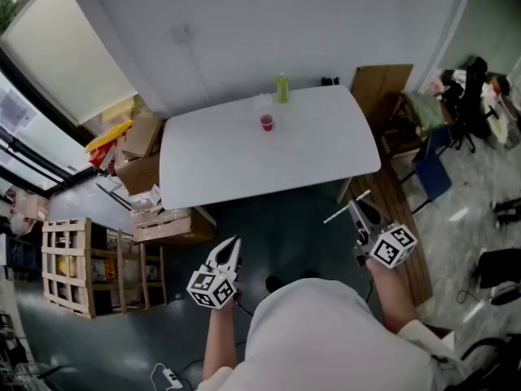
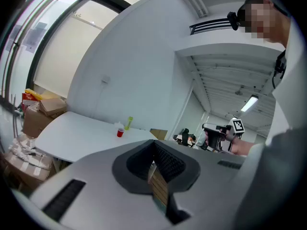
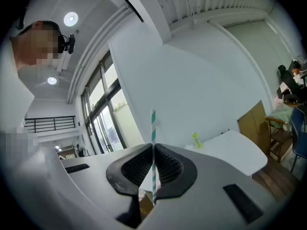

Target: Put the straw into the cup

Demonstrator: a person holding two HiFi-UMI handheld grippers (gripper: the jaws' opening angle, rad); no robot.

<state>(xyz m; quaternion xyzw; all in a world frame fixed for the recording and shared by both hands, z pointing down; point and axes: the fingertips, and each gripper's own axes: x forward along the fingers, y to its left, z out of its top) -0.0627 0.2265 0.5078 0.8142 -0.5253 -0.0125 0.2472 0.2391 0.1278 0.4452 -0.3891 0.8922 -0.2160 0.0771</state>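
Right gripper view: the right gripper [image 3: 153, 152] pinches a striped straw [image 3: 153, 126]. The left gripper [image 2: 154, 148] is closed, empty. A red cup [image 1: 266, 122] sits on the table [image 1: 326, 149].

A tabletop [image 1: 212, 169] stands ahead of the person, its far edge against the wall. A cup [image 1: 266, 122] sits on it near the far edge, about midway across. A bottle [image 1: 282, 88] stands just behind the cup and slightly to its right. Boxes [image 1: 142, 149] are stacked on the floor at the tabletop's left end, and a chair [image 1: 431, 169] is off its right end. The left gripper [image 1: 230, 247] and the right gripper [image 1: 356, 216] are held over the floor, well short of the cup. A straw [image 1: 342, 211] lies crosswise between the right gripper's jaws.
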